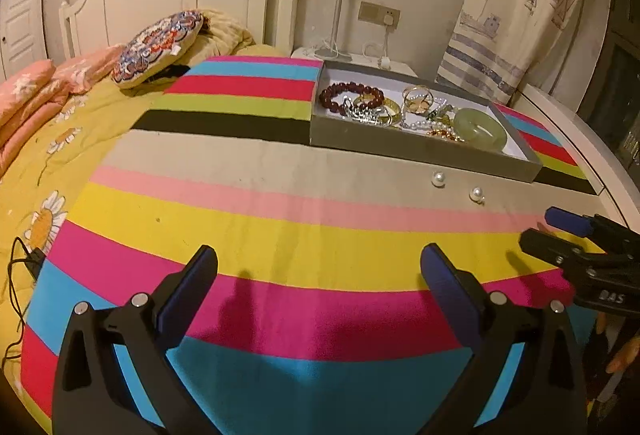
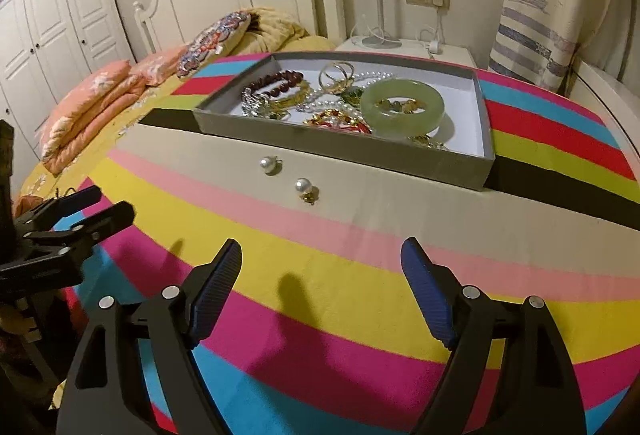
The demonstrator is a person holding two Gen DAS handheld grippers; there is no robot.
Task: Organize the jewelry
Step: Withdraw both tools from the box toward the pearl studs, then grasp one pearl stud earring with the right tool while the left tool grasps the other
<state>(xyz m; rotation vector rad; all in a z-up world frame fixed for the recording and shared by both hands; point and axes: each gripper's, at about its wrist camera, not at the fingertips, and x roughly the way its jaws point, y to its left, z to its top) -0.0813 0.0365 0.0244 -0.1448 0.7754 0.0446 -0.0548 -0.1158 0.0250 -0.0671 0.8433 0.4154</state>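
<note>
Both my tools are wide open and hold nothing. My right tool and my left tool hang low over the striped cloth on the bed. Two pearl earrings lie loose just ahead of my right tool, outside the grey tray. I think they belong in there with the green bangle and beads. Nothing blocks the way.
</note>
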